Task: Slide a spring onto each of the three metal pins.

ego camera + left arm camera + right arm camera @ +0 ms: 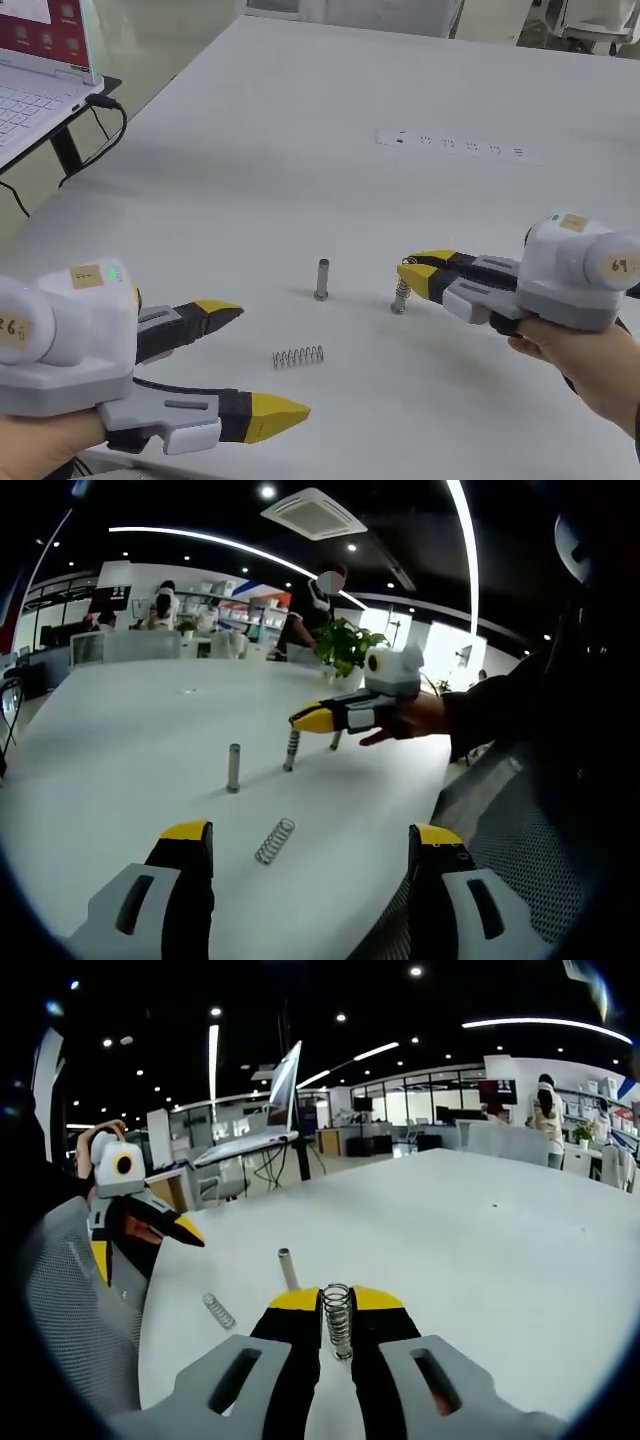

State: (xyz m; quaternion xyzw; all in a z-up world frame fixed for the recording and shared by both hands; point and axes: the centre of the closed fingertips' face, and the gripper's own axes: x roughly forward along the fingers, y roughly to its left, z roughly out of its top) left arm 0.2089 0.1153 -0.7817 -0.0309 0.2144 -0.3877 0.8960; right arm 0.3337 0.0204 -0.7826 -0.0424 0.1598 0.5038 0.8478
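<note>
Step in hand, by my read: seating a spring (402,294) on its pin, the right claw (408,268) clenched around its coils, upright on the worktop (300,180). Left claw (272,360) released, hovering near the loose spring (298,356), which lies flat just short of the bare pin (322,279). Next move calls for grasping that spring, upending it and lining it over the pin's tip.

Your left gripper (311,833) holds its jaws wide apart above the white table (120,730). A loose spring (274,841) lies between them, nearer the left jaw. Ahead stands a bare pin (233,768); just beyond it, the right gripper (310,718) meets the top of a second spring (291,748), which stands upright.
</note>
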